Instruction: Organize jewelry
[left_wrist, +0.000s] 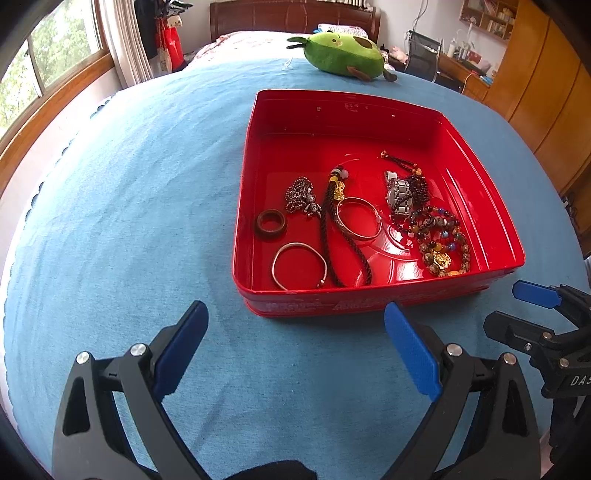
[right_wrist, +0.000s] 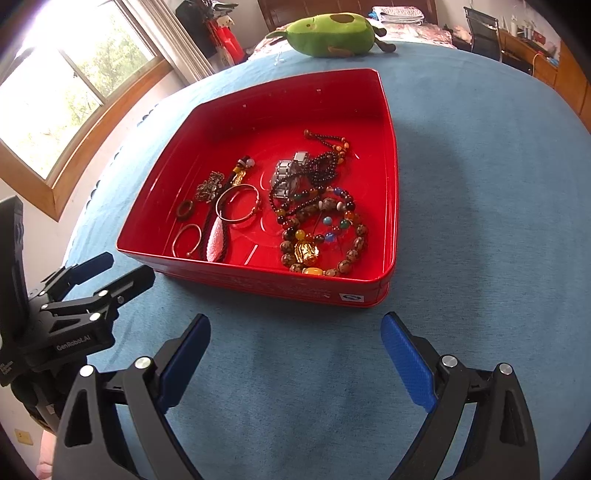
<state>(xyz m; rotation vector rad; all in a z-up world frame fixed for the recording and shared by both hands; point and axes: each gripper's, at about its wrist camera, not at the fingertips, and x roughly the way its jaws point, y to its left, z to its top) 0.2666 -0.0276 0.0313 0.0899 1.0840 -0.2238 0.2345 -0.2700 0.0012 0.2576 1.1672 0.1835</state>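
A red tin box (left_wrist: 255, 122) (right_wrist: 388, 184) sits on the blue bedspread and holds jewelry: a brown ring (left_wrist: 270, 222) (right_wrist: 184, 209), two silver bangles (left_wrist: 299, 265) (left_wrist: 359, 218) (right_wrist: 239, 204), a dark cord necklace (left_wrist: 334, 236) (right_wrist: 216, 236), a metal chain (left_wrist: 301, 195), a watch (left_wrist: 399, 197) (right_wrist: 286, 177) and bead bracelets (left_wrist: 443, 243) (right_wrist: 325, 236). My left gripper (left_wrist: 295, 347) is open and empty, just in front of the box. My right gripper (right_wrist: 295, 354) is open and empty, also in front of the box. Each gripper shows at the edge of the other's view.
A green avocado plush (left_wrist: 343, 55) (right_wrist: 332, 35) lies behind the box. A window (left_wrist: 44, 59) is on the left, a desk and wooden wardrobe (left_wrist: 535, 74) on the right. The bed's left edge (left_wrist: 44, 177) curves close by.
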